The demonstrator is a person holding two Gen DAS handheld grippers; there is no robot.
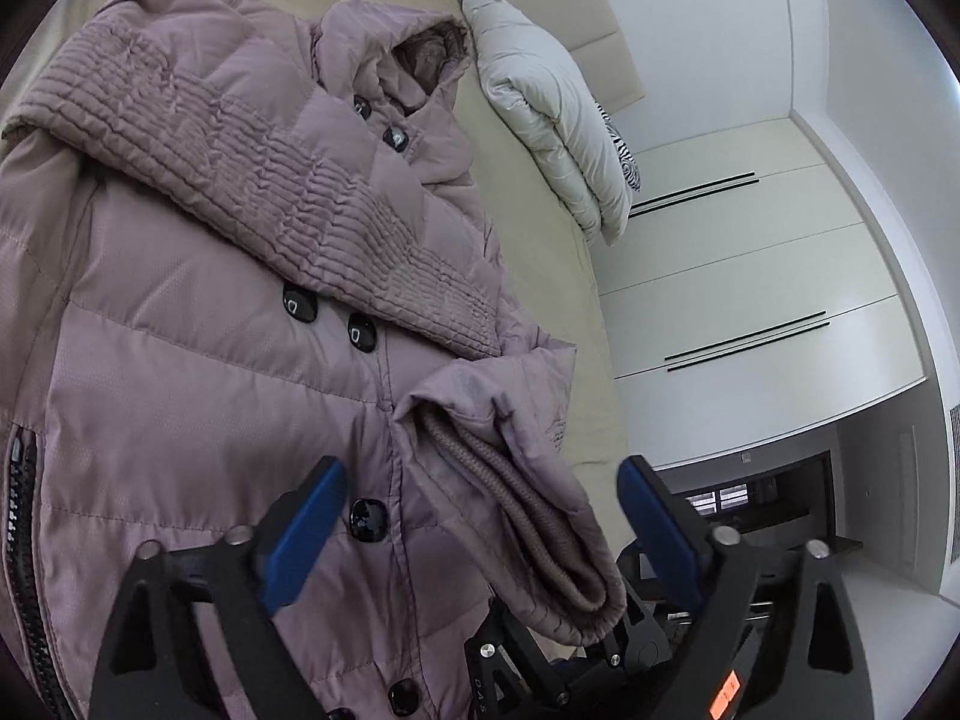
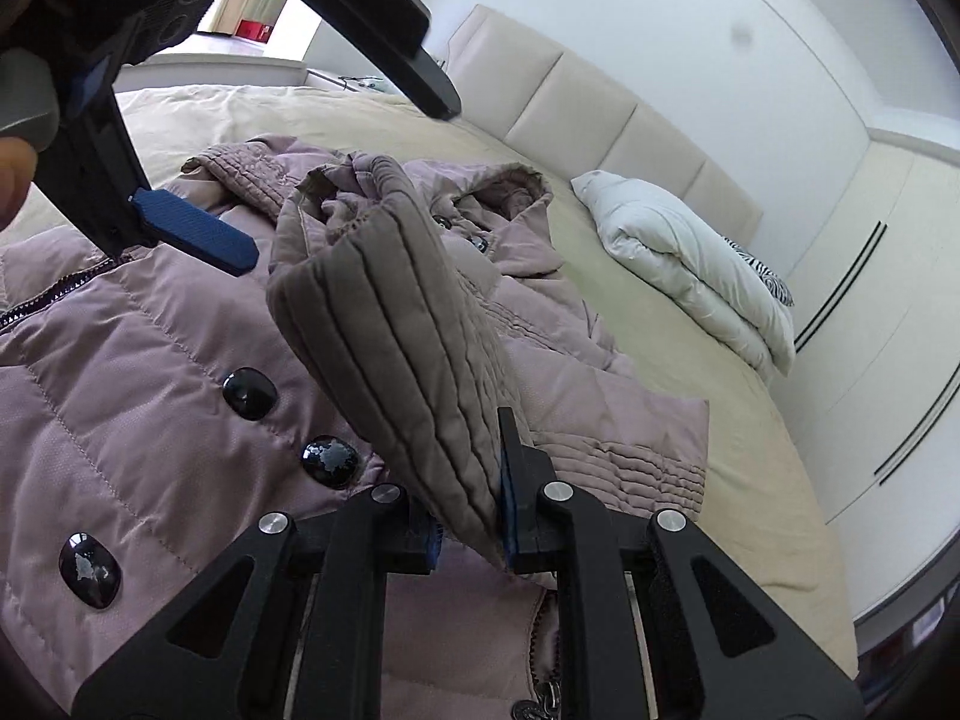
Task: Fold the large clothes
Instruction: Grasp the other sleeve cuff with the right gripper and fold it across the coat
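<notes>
A mauve quilted coat (image 1: 198,324) with black buttons lies front-up on the bed, one ribbed sleeve (image 1: 252,180) folded across its chest. My right gripper (image 2: 465,498) is shut on the other sleeve's cuff (image 2: 390,360) and holds it up above the coat. In the left wrist view that cuff (image 1: 540,534) hangs between the blue pads (image 1: 306,534) of my left gripper (image 1: 480,468), which stands open without pressing on it. The left gripper (image 2: 288,138) shows at the top left of the right wrist view, with a hand (image 2: 12,180) at the edge.
The bed has a beige sheet (image 1: 540,252) and a padded headboard (image 2: 600,114). A folded white duvet (image 1: 558,114) and a zebra-patterned cushion (image 1: 627,156) lie by the headboard. White wardrobe doors (image 1: 750,276) stand beyond the bed's edge.
</notes>
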